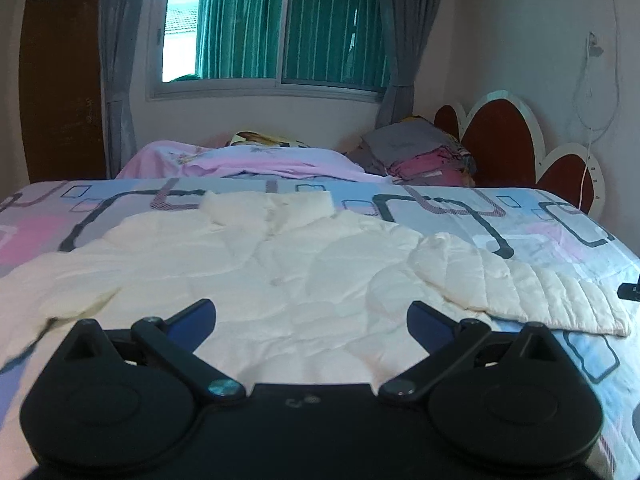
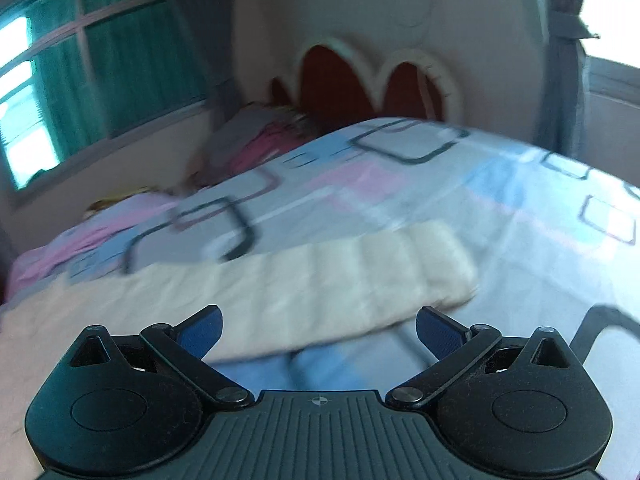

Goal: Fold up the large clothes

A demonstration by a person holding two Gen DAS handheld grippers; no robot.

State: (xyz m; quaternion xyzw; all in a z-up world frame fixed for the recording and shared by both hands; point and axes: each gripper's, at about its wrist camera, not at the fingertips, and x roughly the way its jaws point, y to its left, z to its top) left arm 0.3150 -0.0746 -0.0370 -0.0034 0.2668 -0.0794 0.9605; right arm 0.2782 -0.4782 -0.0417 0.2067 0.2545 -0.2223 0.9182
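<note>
A cream quilted jacket lies flat on the patterned bedsheet, collar toward the window. Its right sleeve stretches out to the right. My left gripper hovers open over the jacket's lower hem, nothing between its blue pads. In the blurred right wrist view the same sleeve runs across the sheet, its cuff pointing right. My right gripper is open just in front of the sleeve, its fingers apart and holding nothing.
A pink blanket and a pile of pillows and folded clothes sit at the far side of the bed. A red and white headboard stands on the right. A window with green curtains is behind.
</note>
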